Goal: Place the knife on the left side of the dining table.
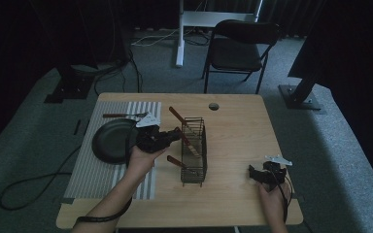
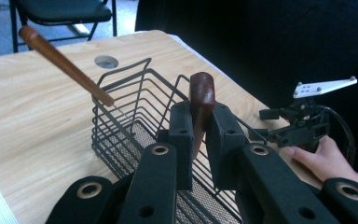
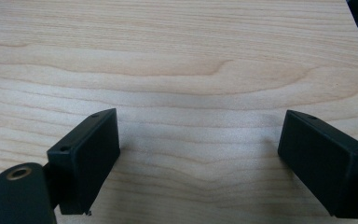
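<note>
Dim table [image 1: 233, 131]: left gripper [image 2: 198, 128] around wooden handle [image 2: 201, 100] (utensil's end hidden).

No text, label, brand, number or sign can be read anywhere in these pictures.
</note>
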Tool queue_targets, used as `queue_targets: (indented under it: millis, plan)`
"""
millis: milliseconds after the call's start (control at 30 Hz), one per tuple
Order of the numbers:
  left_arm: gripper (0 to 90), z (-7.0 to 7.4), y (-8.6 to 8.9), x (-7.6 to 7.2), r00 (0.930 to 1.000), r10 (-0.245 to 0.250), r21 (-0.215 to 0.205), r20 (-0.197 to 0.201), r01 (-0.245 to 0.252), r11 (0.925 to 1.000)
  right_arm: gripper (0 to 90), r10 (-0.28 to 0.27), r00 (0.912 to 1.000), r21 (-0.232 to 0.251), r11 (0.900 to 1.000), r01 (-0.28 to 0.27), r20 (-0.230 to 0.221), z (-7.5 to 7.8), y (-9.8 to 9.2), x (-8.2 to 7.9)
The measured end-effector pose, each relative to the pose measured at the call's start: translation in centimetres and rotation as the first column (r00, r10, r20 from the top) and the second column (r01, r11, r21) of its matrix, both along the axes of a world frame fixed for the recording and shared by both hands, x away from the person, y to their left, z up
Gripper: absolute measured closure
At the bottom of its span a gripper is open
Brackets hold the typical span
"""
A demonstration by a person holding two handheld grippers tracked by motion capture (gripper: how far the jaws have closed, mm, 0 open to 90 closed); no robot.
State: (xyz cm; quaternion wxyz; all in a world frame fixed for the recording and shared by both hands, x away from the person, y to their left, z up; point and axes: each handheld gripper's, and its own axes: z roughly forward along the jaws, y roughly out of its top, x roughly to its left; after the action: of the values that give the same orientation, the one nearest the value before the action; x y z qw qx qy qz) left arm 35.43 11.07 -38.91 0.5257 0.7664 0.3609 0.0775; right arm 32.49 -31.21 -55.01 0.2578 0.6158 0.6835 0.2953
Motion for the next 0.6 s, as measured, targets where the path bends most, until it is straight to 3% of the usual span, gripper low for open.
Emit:
queue_targets:
  millis: [67,167,267,600]
  plan:
    - [82.2,0.1,-0.1,-0.1,1.0,-0.009,0.005,0.004,0.009,0.9999,11.6,0.0,1.0,0.0,1.0,0.0,0.0,0.0,0.0,0.0]
    - [82.2,0.8,-0.1,-0.8,0.9987,0.0,0.022,0.05,-0.001,0.9997,11.6,0.0,1.0,0.0,1.0,0.0,-0.001,0.0,0.0,0.0]
    - [82.2,0.9,0.0,-0.9,0.9987,-0.005,0.02,0.051,0.004,0.9998,11.6,0.0,1.0,0.0,1.0,0.0,-0.001,0.0,0.0,0.0]
    - [82.3,3.4,1.3,-2.8,0.994,-0.003,0.003,0.109,0.003,1.0,11.6,0.0,1.0,0.0,1.0,0.0,-0.001,0.0,0.0,0.0]
